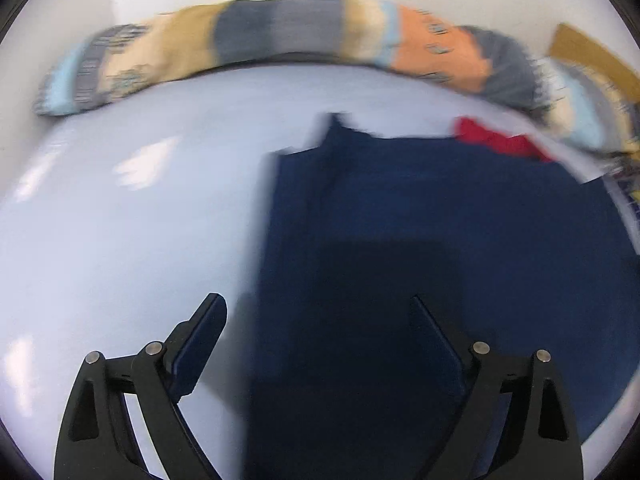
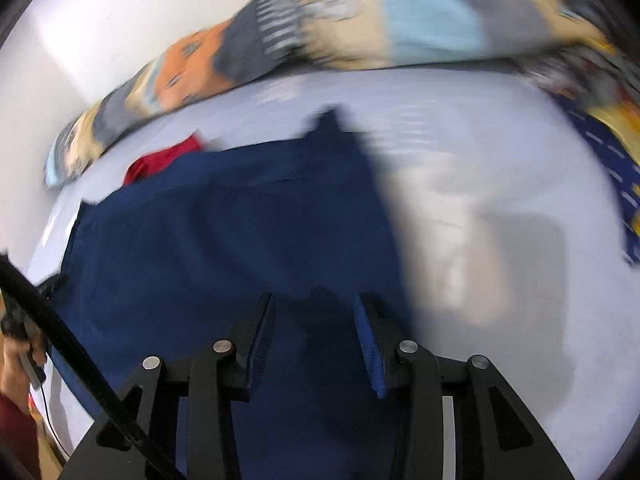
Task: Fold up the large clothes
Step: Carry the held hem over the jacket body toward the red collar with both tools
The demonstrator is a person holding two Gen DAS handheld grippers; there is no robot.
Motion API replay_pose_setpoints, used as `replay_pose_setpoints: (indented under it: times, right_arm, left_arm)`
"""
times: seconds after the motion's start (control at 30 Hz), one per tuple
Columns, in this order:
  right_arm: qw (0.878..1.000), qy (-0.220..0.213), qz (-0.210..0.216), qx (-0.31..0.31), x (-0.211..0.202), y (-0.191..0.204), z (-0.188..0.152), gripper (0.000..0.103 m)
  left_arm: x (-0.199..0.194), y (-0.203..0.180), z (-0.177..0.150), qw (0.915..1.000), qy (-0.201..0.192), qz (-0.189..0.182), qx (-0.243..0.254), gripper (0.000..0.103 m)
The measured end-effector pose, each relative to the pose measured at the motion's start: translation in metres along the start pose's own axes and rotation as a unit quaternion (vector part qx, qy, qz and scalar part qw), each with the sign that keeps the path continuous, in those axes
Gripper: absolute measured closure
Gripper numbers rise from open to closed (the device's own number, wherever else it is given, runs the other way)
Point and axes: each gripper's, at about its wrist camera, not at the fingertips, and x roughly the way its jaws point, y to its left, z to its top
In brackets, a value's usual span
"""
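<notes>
A large navy blue garment (image 1: 440,220) lies spread flat on a pale bed sheet (image 1: 120,220). In the left wrist view my left gripper (image 1: 316,300) hovers over the garment's left edge with its jaws wide apart and nothing between them. In the right wrist view the same navy garment (image 2: 240,232) fills the middle and left. My right gripper (image 2: 314,300) hangs over the cloth near its right edge, jaws partly apart, no cloth pinched between the blue pads (image 2: 368,340). Both views are blurred by motion.
A long patchwork bolster (image 1: 280,36) in grey, tan, orange and light blue lies along the white wall. A red cloth (image 1: 496,140) peeks out behind the navy garment. A patterned blue and yellow cover (image 2: 612,168) lies at the right. A hand (image 2: 20,356) and dark red sleeve show at the lower left.
</notes>
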Motion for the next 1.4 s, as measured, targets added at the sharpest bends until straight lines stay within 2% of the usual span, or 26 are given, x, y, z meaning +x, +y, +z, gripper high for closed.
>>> replay_pose_setpoints:
  times: [0.03,0.07,0.1,0.13,0.2,0.27,0.3,0.33,0.43,0.5,0.6,0.63,0.67,0.7,0.73,0.77,0.8,0.83,0.87,0.93,1.13,1.2,1.27,1.33,1.37,1.4]
  right_arm:
    - [0.999,-0.015,-0.029,-0.001,-0.019,-0.015,-0.011,0.058]
    - [0.998,-0.027,-0.055,-0.004,-0.034,-0.024,-0.022,0.057]
    - [0.998,-0.032,-0.057,0.003,-0.046,-0.034,-0.034,0.056]
    - [0.999,-0.033,-0.030,0.024,-0.055,-0.045,-0.045,0.052]
    - [0.996,-0.030,0.042,0.075,-0.069,-0.065,-0.069,0.032]
    - [0.989,-0.006,0.091,0.120,-0.063,-0.080,-0.094,0.032]
    - [0.986,0.003,0.106,0.131,-0.057,-0.082,-0.102,0.031]
    - [0.983,0.009,0.119,0.142,-0.052,-0.084,-0.111,0.031]
    - [0.974,-0.007,0.152,0.166,-0.039,-0.077,-0.121,0.026]
    - [0.967,-0.014,0.182,0.179,-0.033,-0.071,-0.117,0.024]
    - [0.957,-0.005,0.222,0.187,-0.018,-0.058,-0.104,0.024]
    - [0.958,-0.009,0.221,0.182,-0.017,-0.053,-0.101,0.024]
    - [0.960,-0.017,0.218,0.175,-0.012,-0.047,-0.097,0.033]
    - [0.960,-0.018,0.220,0.174,-0.007,-0.044,-0.095,0.061]
    - [0.959,-0.008,0.220,0.177,-0.001,-0.043,-0.093,0.071]
    - [0.959,-0.001,0.222,0.178,0.004,-0.040,-0.093,0.077]
    - [0.965,-0.012,0.208,0.162,0.000,-0.035,-0.093,0.080]
    - [0.971,-0.016,0.191,0.142,-0.004,-0.029,-0.093,0.081]
    - [0.974,-0.019,0.182,0.134,-0.007,-0.025,-0.092,0.083]
    - [0.978,-0.032,0.170,0.118,-0.019,-0.019,-0.093,0.085]
    - [0.984,-0.065,0.159,0.054,-0.065,-0.002,-0.106,0.088]
    - [0.984,-0.063,0.160,0.044,-0.081,-0.004,-0.118,0.088]
    - [0.987,-0.040,0.152,0.038,-0.091,-0.010,-0.138,0.087]
    - [0.989,-0.007,0.142,0.041,-0.089,-0.020,-0.156,0.082]
    - [0.992,0.034,0.115,0.044,-0.082,-0.027,-0.166,0.068]
    - [0.993,0.048,0.093,0.049,-0.079,-0.032,-0.169,0.056]
  left_arm:
    - [-0.007,0.014,-0.011,0.9998,0.000,0.018,-0.006,0.011]
    - [-0.018,0.030,-0.022,0.9995,-0.005,0.005,-0.030,0.012]
    - [-0.024,0.042,-0.027,0.9986,-0.007,-0.013,-0.051,0.012]
    - [-0.036,0.056,-0.039,0.9952,-0.008,-0.048,-0.085,0.012]
    - [-0.049,0.073,-0.058,0.9867,-0.008,-0.097,-0.130,0.011]
    - [-0.048,0.086,-0.078,0.9712,0.024,-0.156,-0.179,0.010]
    - [-0.045,0.089,-0.087,0.9603,0.042,-0.191,-0.199,0.010]
    - [-0.043,0.090,-0.094,0.9535,0.046,-0.210,-0.211,0.010]
    - [-0.043,0.090,-0.098,0.9433,0.031,-0.235,-0.233,0.007]
    - [-0.040,0.085,-0.099,0.9258,0.037,-0.278,-0.254,0.007]
    - [-0.032,0.073,-0.092,0.9147,0.045,-0.301,-0.266,0.007]
    - [-0.027,0.067,-0.088,0.9142,0.047,-0.300,-0.269,0.007]
    - [-0.023,0.063,-0.083,0.9138,0.048,-0.299,-0.271,0.007]
    - [-0.019,0.059,-0.078,0.9133,0.045,-0.297,-0.275,0.009]
    - [-0.018,0.055,-0.074,0.9167,0.041,-0.286,-0.276,0.023]
    - [-0.017,0.051,-0.071,0.9246,0.044,-0.265,-0.271,0.054]
    - [-0.013,0.049,-0.067,0.9310,0.050,-0.244,-0.267,0.077]
    - [-0.012,0.050,-0.068,0.9258,0.057,-0.256,-0.272,0.088]
    - [-0.016,0.053,-0.072,0.9227,0.047,-0.259,-0.281,0.088]
    - [-0.028,0.051,-0.074,0.9293,0.035,-0.251,-0.268,0.090]
    - [-0.067,0.046,-0.086,0.9367,0.019,-0.257,-0.236,0.091]
    - [-0.083,0.046,-0.101,0.9397,0.022,-0.259,-0.223,0.091]
    - [-0.093,0.046,-0.124,0.9427,0.036,-0.264,-0.201,0.090]
    - [-0.096,0.049,-0.149,0.9445,0.064,-0.265,-0.183,0.086]
    - [-0.096,0.050,-0.158,0.9484,0.074,-0.254,-0.175,0.075]
    - [-0.100,0.054,-0.167,0.9547,0.077,-0.232,-0.170,0.069]
